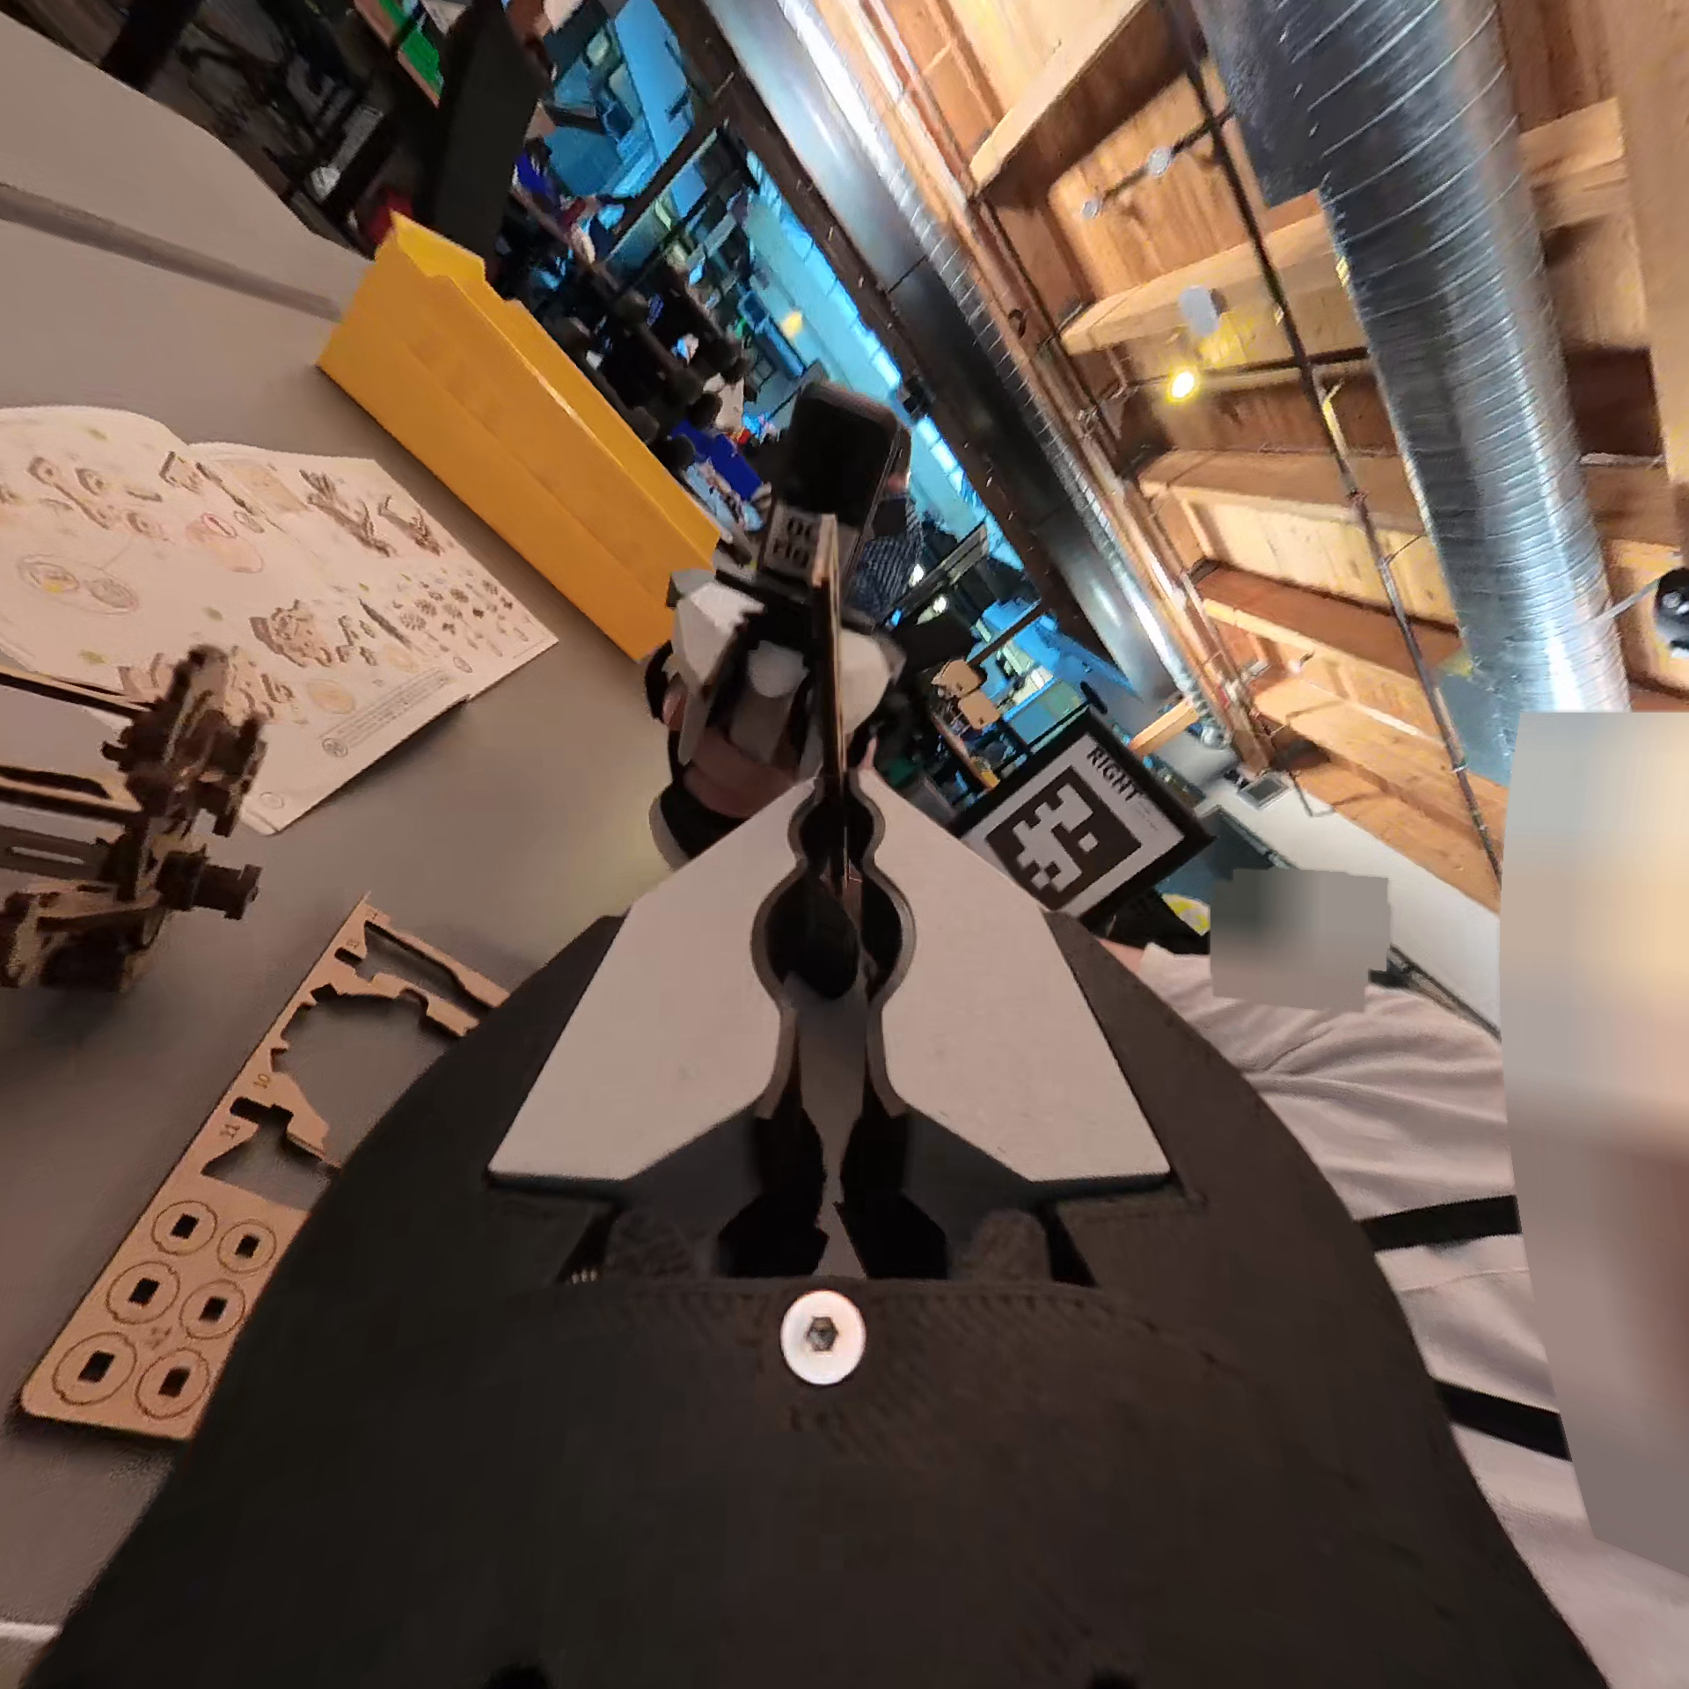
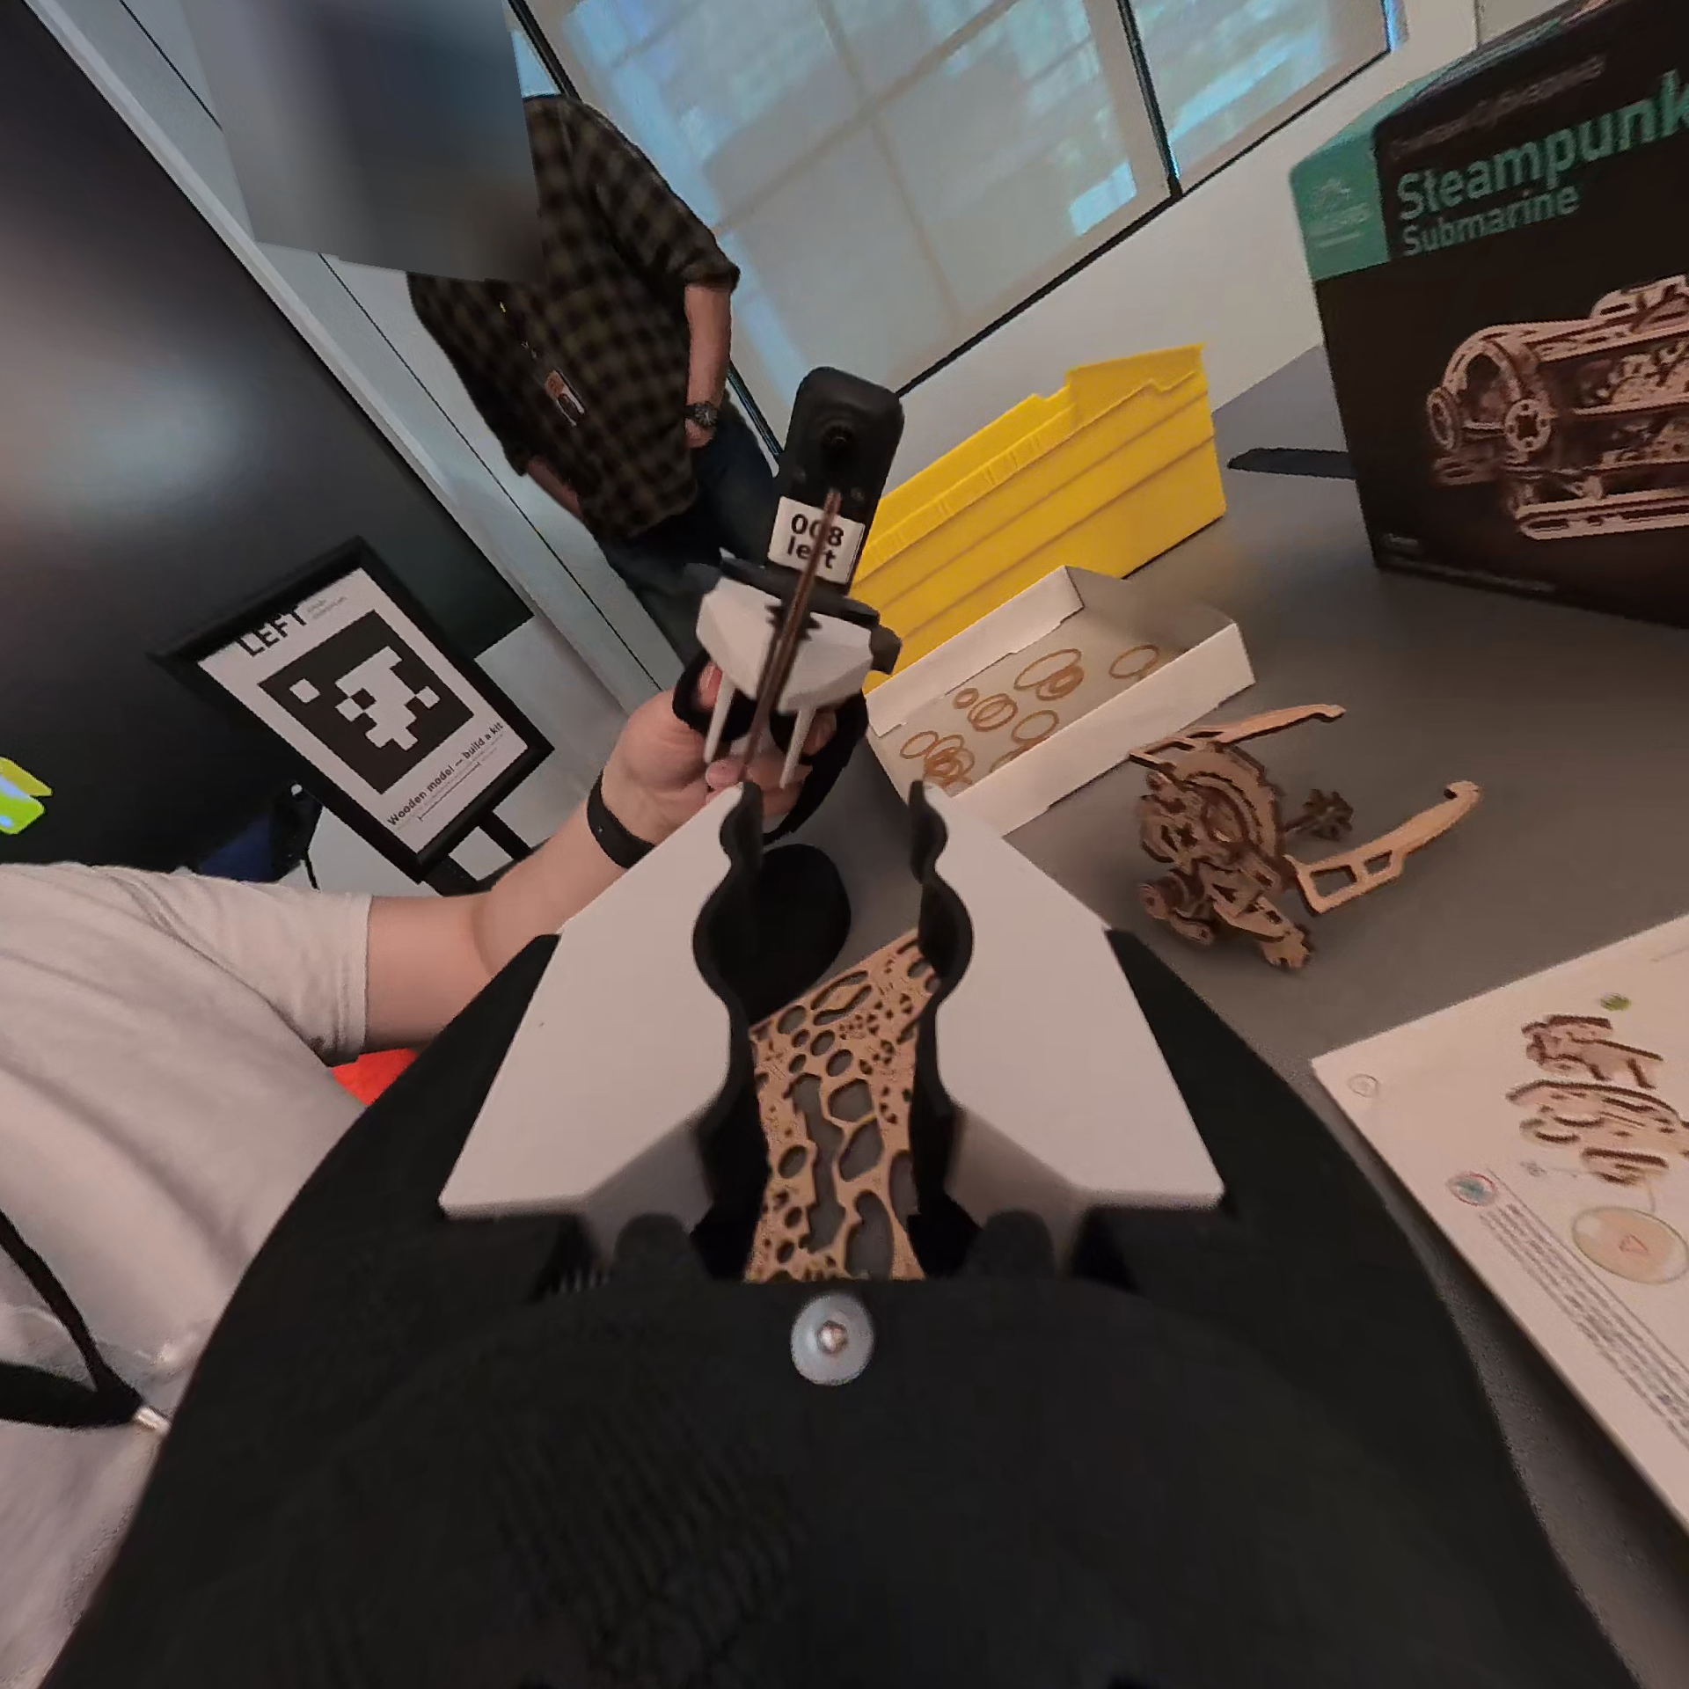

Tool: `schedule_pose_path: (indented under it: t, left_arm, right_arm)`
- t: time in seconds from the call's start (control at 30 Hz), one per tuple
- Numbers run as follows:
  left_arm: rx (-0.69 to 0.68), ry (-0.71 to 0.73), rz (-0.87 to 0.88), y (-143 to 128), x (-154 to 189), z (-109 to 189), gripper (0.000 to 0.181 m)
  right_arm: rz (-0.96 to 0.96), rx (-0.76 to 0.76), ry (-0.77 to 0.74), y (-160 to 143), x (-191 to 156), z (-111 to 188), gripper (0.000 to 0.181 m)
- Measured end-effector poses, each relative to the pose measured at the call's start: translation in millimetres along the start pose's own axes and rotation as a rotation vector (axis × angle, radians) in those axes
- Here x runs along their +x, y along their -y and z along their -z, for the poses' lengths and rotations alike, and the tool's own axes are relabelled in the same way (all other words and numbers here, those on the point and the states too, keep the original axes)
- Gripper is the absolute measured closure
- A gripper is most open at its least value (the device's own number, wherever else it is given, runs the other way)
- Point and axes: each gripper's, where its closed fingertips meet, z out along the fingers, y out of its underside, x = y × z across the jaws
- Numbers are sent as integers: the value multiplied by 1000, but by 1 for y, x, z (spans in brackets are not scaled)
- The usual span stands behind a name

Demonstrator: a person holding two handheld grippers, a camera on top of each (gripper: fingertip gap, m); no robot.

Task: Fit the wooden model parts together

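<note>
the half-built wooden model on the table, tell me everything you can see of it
The half-built, light brown laser-cut plywood model stands on the grey table, free of both tongs. It is a dense cluster of toothed gears and fretted plates, with a small star-shaped cog on an axle and two long curved arms reaching out. The white cardboard tray of wooden rings lies behind it, apart. In the left wrist view it looks darker and blurred, beside a punched-out plywood sheet.

Left gripper (image 1: 833, 827) raised off the table, its fingers closed tight on a thin wooden strip (image 1: 830, 658) seen edge-on, right gripper (image 2: 832, 809) facing it with fingers apart (nothing between them), bare left hand (image 2: 672, 763) on the handle, wrist banded in black
</note>
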Motion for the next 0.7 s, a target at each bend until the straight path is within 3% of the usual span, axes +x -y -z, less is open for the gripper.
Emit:
schedule_pose_path:
  t: [0.07,0.17,0.2,0.23,0.3,0.33,0.4,0.53,0.63,0.7]
  left_arm:
    - [-82,45,-9,-12,-4,-4,181]
    - [-178,147,-76,-25,-15,-6,181]
    - [-189,157,-92,-26,-16,-5,181]
    - [-193,160,-92,-25,-16,-3,179]
    - [-170,194,-70,-16,-20,9,168]
    - [-143,218,-71,-8,-20,19,158]
    - [-81,241,-81,8,-10,44,159]
    - [79,353,-198,30,30,103,161]
    - [120,478,-188,12,43,141,161]
    - [141,443,-146,-11,58,157,162]
  right_arm:
    - [-36,-3,29,9,-10,-14,147]
    - [-110,-82,16,18,-10,-48,161]
    - [-135,-149,35,13,-10,-58,166]
    - [-138,-195,41,10,-8,-65,181]
    - [-180,-195,12,12,2,-72,181]
    - [-224,-203,-8,8,6,-72,181]
    - [-322,-184,-16,-5,-3,-74,181]
    - [-440,-272,-51,-70,-32,-115,181]
    - [-456,-306,-13,-86,-42,-131,181]
    - [-468,-245,-31,-75,-35,-134,181]
